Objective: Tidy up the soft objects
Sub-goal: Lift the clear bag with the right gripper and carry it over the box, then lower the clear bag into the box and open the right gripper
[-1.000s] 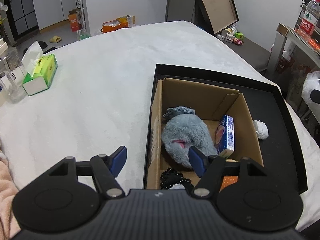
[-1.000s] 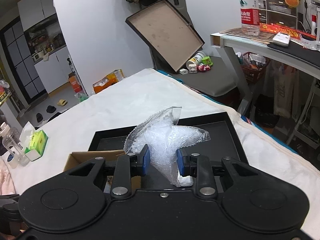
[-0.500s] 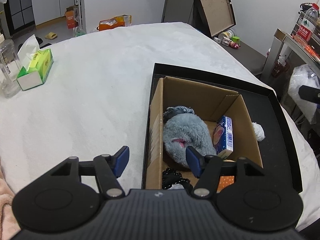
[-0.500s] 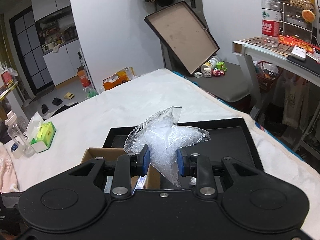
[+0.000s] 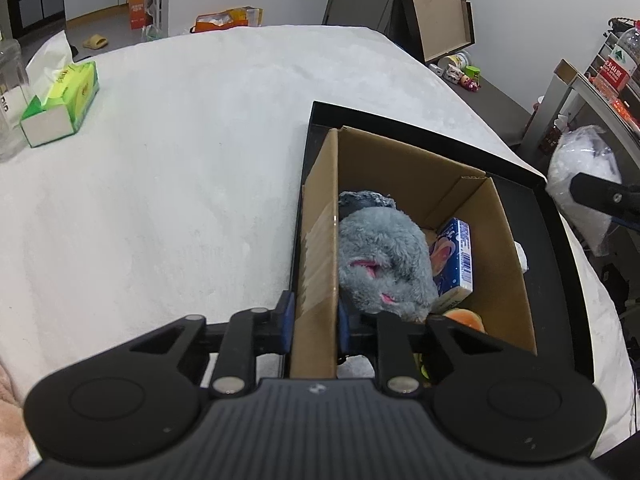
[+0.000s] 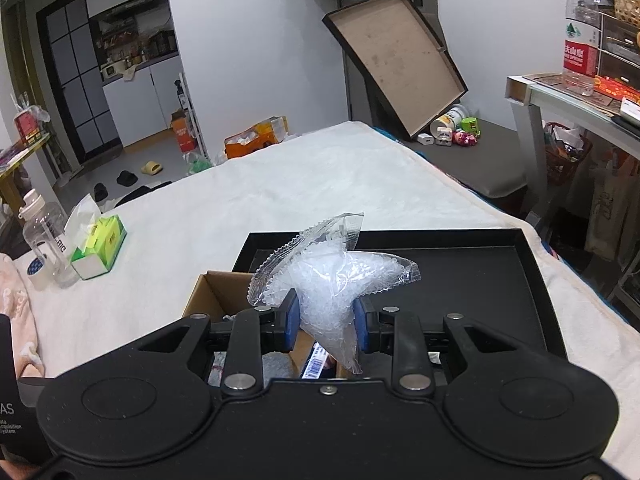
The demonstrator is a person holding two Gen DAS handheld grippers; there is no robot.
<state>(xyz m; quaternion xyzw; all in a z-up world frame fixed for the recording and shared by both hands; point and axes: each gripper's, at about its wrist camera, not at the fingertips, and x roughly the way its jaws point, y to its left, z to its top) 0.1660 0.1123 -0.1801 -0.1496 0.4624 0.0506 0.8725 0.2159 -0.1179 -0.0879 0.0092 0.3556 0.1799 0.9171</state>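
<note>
- While the left tongs [image 5: 314,320] straddle the near left wall of the open brown cardboard box [image 5: 320,216], one blue pad sits outside the wall and the other inside, both closed against the cardboard, as the left wrist view shows.
- That box stands in the shallow black rectangular tray [image 5: 560,280], which lies on the white fuzzy bed cover [image 5: 180,160].
- Inside the box lies a grey plush toy with pink stitching [image 5: 380,260], and just beside it on the right a blue and white printed carton [image 5: 460,256] leans upright; something orange [image 5: 466,318] shows at the near end, too hidden to name.
- A crumpled white wad [image 5: 521,254] rests on the tray floor just outside the box's right wall.
- At the right edge of this view the clear plastic bag of white beads [image 5: 580,184] hangs above the tray's right rim, held aloft.
- A green tissue box with a white tissue pulled up [image 5: 64,100] sits well apart on the cover's far left.
- From the right wrist view, the right tongs [image 6: 326,322] are narrowed onto the clear bead bag [image 6: 328,280], the blue pads pinching its lower part while the crimped top fans out above.
- Below the bag show the cardboard box [image 6: 218,296] and the black tray [image 6: 460,264]; the bag hangs over the box's right side.
- The green tissue box [image 6: 100,248] and a clear plastic drinking bottle [image 6: 46,240] stand side by side at the left.
</note>
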